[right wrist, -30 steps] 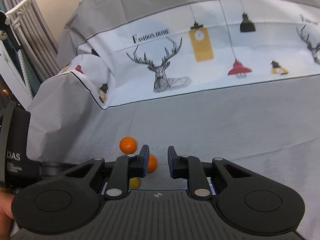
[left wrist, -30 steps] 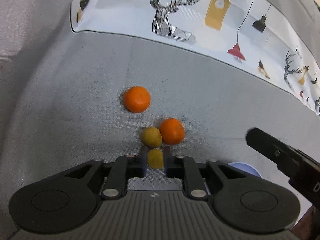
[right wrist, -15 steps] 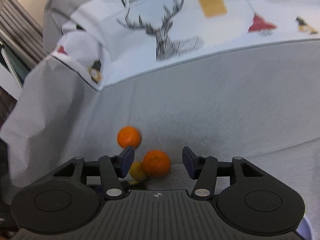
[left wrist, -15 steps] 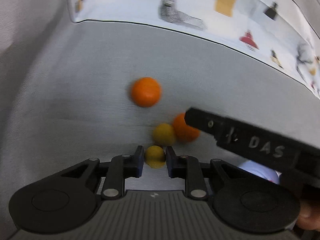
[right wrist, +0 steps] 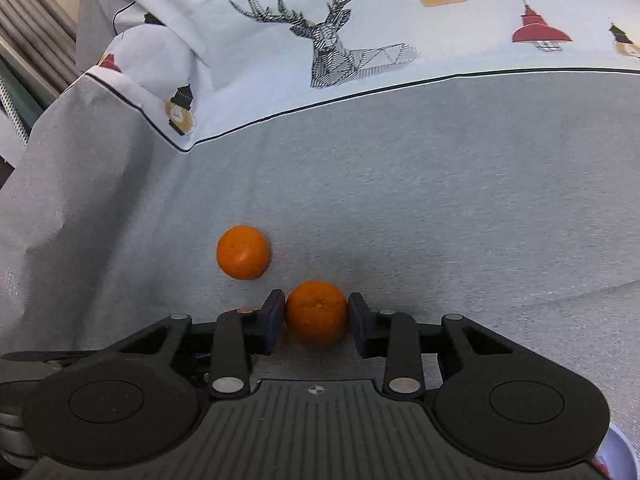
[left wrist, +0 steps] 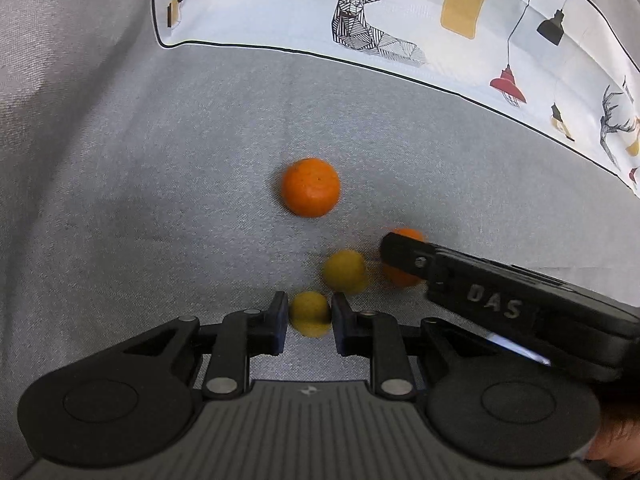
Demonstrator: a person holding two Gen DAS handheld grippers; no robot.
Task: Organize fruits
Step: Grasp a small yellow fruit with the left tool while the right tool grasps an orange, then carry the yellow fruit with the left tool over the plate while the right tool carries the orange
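The scene is a grey cloth (left wrist: pixel 160 200) with a white printed sheet (left wrist: pixel 400 8) lying along its far side. Four fruits sit on the cloth. All positions below are given relative to the far orange (left wrist: pixel 311 187), which lies alone on the cloth, clear of both grippers.

Left gripper (left wrist: pixel 309 314): it points steeply down at the cloth, on the near side of the far orange. Its fingers are clenched on a small yellow fruit (left wrist: pixel 309 313), with both pads against the fruit's sides. The fruit rests at cloth level.

A second yellow fruit (left wrist: pixel 344 271) lies between the far orange and the held one, slightly to the right, free of any finger.

Right gripper (right wrist: pixel 316 314): it enters the left wrist view from the right, near and to the right of the far orange. Its jaws have just been closing, with the near orange (right wrist: pixel 316 312) between them. In the right wrist view the left pad sits against the orange; at the right pad contact is hard to confirm, so a firm grasp cannot be told. The near orange sits on the cloth, just beside the second yellow fruit.

A pale bowl rim (right wrist: pixel 620 452) shows at the lower right corner of the right wrist view, well apart from the far orange.
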